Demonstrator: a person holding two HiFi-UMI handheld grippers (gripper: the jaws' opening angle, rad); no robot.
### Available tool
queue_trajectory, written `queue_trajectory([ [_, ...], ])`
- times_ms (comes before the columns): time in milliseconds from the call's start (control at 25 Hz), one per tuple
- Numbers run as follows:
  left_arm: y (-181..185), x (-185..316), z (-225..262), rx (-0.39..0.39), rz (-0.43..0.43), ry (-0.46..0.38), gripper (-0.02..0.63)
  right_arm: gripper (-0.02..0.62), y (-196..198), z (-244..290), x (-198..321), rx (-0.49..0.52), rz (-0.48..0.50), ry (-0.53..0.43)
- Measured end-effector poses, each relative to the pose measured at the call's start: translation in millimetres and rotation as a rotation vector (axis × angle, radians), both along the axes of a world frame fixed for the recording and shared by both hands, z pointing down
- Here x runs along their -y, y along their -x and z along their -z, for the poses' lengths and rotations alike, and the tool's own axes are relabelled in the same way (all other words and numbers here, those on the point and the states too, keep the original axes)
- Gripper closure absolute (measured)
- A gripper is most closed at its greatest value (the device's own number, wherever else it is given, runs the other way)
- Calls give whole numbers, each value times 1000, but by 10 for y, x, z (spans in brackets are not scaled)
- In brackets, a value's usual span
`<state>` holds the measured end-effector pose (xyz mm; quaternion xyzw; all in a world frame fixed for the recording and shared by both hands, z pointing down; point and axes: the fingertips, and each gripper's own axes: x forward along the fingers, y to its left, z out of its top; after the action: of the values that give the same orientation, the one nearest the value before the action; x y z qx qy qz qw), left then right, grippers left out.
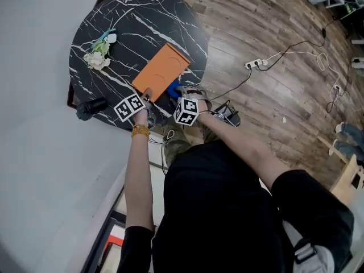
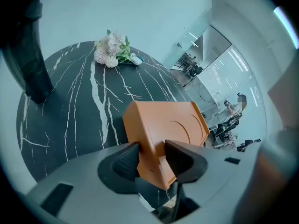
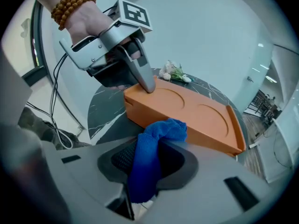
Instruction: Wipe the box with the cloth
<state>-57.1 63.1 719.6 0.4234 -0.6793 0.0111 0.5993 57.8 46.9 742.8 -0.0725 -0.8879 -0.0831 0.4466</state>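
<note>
An orange box (image 1: 162, 67) lies on the round black marble table (image 1: 102, 21), its near corner toward me. My left gripper (image 1: 147, 94) is shut on that corner; in the left gripper view the pads (image 2: 126, 160) press both sides of the orange box (image 2: 168, 125). My right gripper (image 1: 178, 91) is shut on a blue cloth (image 1: 172, 88) beside the box's near right edge. In the right gripper view the blue cloth (image 3: 149, 157) sticks out between the jaws and bunches against the orange box (image 3: 196, 113), while the left gripper (image 3: 147, 85) clamps the corner.
A bunch of pale flowers (image 1: 98, 54) lies at the table's far left, and a black object (image 1: 91, 108) sits at the near left edge. A power strip (image 1: 255, 64) and cables lie on the wooden floor to the right.
</note>
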Motion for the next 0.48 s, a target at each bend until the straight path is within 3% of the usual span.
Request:
queue_trajectory([
  [320, 20, -11, 6, -9, 45, -45, 430, 497, 159, 154, -603, 57, 250, 59],
  [480, -16, 12, -3, -43, 87, -157, 406, 497, 143, 294, -830, 117, 357, 150],
])
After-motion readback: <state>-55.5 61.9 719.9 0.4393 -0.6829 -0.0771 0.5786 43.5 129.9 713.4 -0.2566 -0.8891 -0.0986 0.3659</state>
